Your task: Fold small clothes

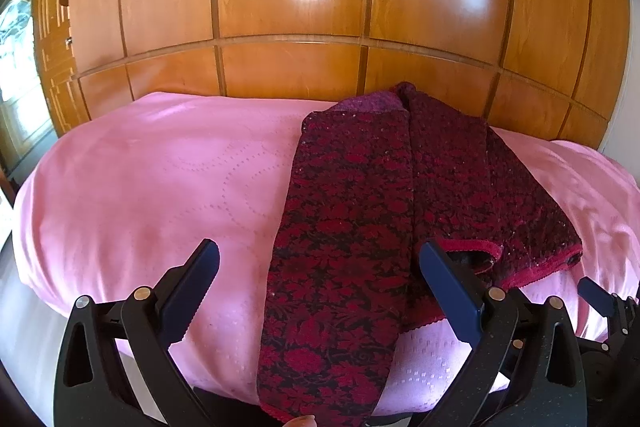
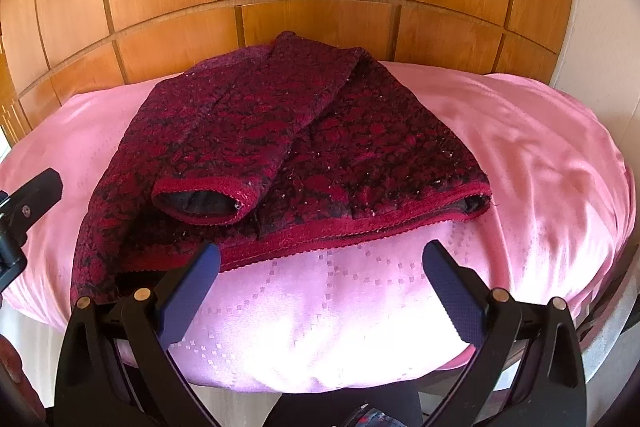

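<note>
A dark red and black patterned knit sweater point(image 1: 360, 195) lies partly folded on a pink bedspread point(image 1: 160, 179). One long part hangs down over the near edge, and a sleeve with a red cuff point(image 2: 196, 203) lies across the body. My left gripper point(image 1: 320, 255) is open above the sweater's near part, and nothing is between its fingers. In the right wrist view the sweater point(image 2: 280, 131) lies ahead and to the left. My right gripper point(image 2: 320, 259) is open just before the red hem, over bare bedspread point(image 2: 320, 307). The right gripper also shows at the left wrist view's right edge point(image 1: 596, 293).
A glossy wooden wardrobe point(image 1: 320, 7) stands close behind the bed. A window point(image 1: 16, 39) is at the far left. The left gripper's tip point(image 2: 36, 195) shows at the left edge of the right wrist view. The bedspread is bare left and right of the sweater.
</note>
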The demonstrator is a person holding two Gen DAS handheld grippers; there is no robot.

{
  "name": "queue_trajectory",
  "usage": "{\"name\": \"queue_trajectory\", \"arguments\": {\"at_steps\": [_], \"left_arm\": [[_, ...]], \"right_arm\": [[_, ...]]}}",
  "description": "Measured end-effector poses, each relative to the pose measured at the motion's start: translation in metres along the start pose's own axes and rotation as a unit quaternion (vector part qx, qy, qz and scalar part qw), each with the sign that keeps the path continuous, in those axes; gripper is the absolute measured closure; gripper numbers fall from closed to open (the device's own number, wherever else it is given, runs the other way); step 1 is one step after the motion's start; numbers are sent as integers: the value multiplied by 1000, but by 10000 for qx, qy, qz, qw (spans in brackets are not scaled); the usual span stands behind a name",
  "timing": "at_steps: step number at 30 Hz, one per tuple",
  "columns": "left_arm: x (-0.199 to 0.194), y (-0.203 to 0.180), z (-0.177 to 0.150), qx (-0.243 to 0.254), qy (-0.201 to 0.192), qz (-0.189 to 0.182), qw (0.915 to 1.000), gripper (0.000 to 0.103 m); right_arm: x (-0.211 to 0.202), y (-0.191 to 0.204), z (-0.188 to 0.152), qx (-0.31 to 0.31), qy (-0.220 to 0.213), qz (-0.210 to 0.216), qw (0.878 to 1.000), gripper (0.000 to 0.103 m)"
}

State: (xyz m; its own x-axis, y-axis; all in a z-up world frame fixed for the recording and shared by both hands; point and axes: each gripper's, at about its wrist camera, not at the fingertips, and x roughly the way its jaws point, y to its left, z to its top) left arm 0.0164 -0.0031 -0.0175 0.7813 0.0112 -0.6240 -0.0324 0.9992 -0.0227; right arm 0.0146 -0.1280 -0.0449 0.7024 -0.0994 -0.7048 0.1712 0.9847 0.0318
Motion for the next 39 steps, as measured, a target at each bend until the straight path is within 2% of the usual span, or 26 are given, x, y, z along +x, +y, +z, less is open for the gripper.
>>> {"name": "queue_trajectory", "arguments": {"at_steps": [5,8,12,18,34,39], "left_arm": [[1,-1,0,31,16,40,10000,4],[2,0,-1,28,24,73,10000,4],[3,3,-1,-4,39,50,10000,4],[1,5,-1,-29,-7,11,10000,4],[1,-1,2,68,-11,13,10000,4],[9,2,2,103,145,76,9998,4]], "right_arm": [[0,-1,-2,-9,25,74,10000,2],[-3,-9,-3,236,-25,85,9997,2],[-15,-22,-5,593,-255,341,9973,2],[-15,-27,-7,743,-152,549,9956,2],[-13,-30,-9,746,-28,658,9950,2],[-8,-28,-7,672,57,694,9953,2]]}}
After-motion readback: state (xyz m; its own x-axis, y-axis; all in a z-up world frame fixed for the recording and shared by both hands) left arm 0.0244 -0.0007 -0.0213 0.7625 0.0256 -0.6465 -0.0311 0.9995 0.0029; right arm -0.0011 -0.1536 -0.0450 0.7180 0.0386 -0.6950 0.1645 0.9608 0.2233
